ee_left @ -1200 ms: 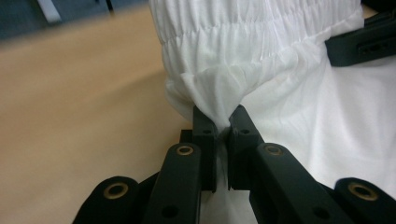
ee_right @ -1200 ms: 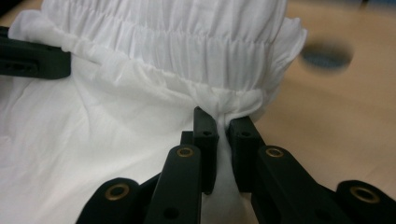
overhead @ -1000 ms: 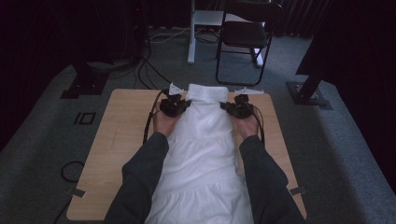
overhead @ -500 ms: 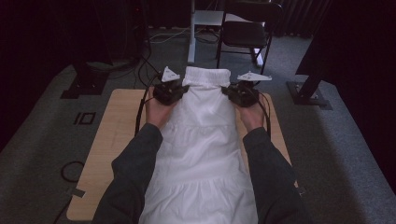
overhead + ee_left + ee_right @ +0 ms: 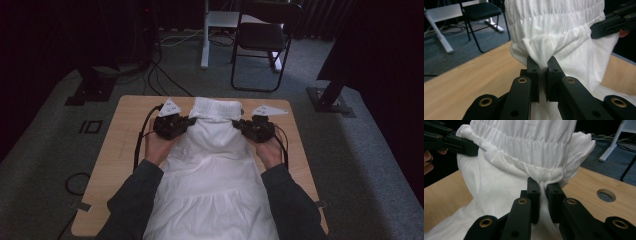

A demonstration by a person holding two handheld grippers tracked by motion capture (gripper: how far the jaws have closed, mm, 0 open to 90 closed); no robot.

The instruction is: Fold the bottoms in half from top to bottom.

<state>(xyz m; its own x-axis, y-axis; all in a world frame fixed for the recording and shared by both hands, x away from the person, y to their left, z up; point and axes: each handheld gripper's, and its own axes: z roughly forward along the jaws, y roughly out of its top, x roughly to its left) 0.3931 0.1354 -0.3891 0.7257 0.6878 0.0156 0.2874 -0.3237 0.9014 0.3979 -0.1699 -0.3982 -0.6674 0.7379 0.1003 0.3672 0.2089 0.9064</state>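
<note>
The white garment (image 5: 215,175) is lying lengthwise down the middle of the worktop (image 5: 120,140), its gathered elastic end toward the far edge. The left gripper (image 5: 186,122) and right gripper (image 5: 239,125) are each pinching a fold of cloth just below that elastic band, fingers (image 5: 534,72) clamping tight on the fabric.

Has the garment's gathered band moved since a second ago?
Yes. The white garment's gathered band has travelled up the picture toward the table's far edge, carried by the left tongs and right tongs, both shut on the cloth.
</note>
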